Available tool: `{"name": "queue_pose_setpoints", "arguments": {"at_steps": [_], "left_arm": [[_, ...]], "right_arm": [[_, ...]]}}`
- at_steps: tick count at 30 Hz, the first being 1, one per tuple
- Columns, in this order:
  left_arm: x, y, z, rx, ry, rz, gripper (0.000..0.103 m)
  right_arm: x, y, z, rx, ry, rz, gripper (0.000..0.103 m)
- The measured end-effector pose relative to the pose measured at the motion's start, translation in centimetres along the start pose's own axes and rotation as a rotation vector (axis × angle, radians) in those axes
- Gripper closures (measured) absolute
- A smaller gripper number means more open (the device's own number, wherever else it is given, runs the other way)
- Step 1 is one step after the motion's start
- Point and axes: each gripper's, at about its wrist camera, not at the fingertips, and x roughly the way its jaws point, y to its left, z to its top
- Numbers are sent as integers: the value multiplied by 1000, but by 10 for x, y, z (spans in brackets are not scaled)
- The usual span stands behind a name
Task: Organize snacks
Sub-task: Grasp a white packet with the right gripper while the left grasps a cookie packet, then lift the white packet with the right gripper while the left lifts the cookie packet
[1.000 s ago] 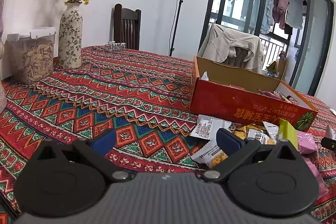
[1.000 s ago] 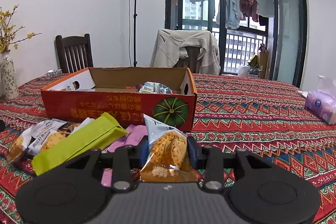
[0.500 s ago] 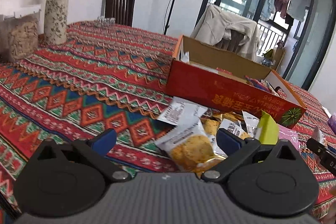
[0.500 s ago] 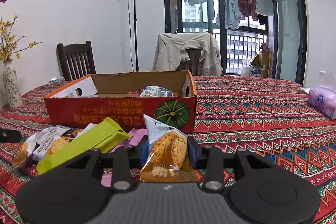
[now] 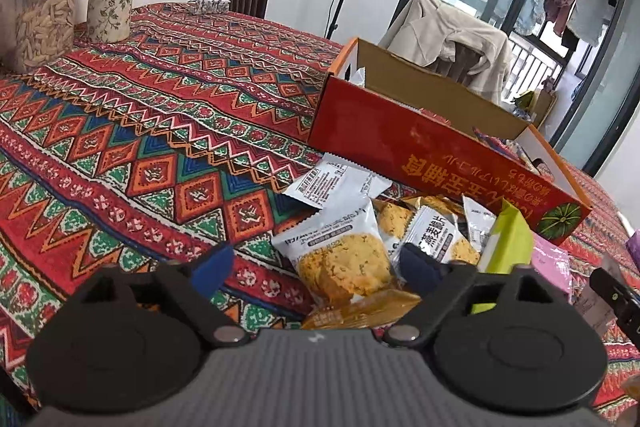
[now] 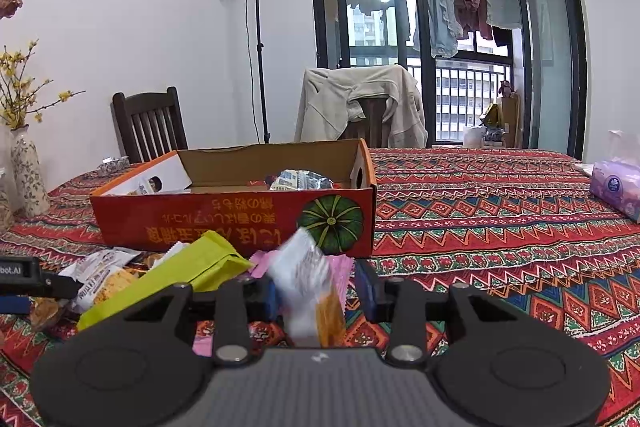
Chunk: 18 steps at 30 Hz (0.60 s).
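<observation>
Left wrist view shows the left hand-held gripper low over the worktop, which carries a red patterned cloth; its two blue fingers stand spread wide. Between them lies a white cookie packet with a golden biscuit printed on it, closer to the right finger — I cannot tell if that finger touches it. At about 1 o'clock from this packet rests the open red cardboard box with a green pumpkin picture, and more white packets, a lime-green flat packet and a pink wrapper are piled just before its front wall.

From the right wrist view, the right hand-held gripper has its fingers parted, with a blurred white and orange snack packet tilted in the gap; no finger clearly presses it. The red box stands at 12 o'clock, with wrapped snacks inside. A purple tissue pack lies well apart at 2 o'clock, and a flowered ceramic vase at 10 o'clock.
</observation>
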Motion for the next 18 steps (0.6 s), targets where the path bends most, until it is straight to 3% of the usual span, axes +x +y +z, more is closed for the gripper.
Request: {"name": "queue_pose_setpoints", "arguments": {"at_steps": [4,12,18], "left_arm": [[-2,4,-1,-3,6,-45,58],[-11,3,-3,35,-38,-60,61],[-18,4,-1,54,-65,-55,61]], "right_arm": [[-1,0,0,-1,-3,4,67],[-4,-1,0,0,-17,17,87],[-12,-1,-1,-2,-53,27,90]]}}
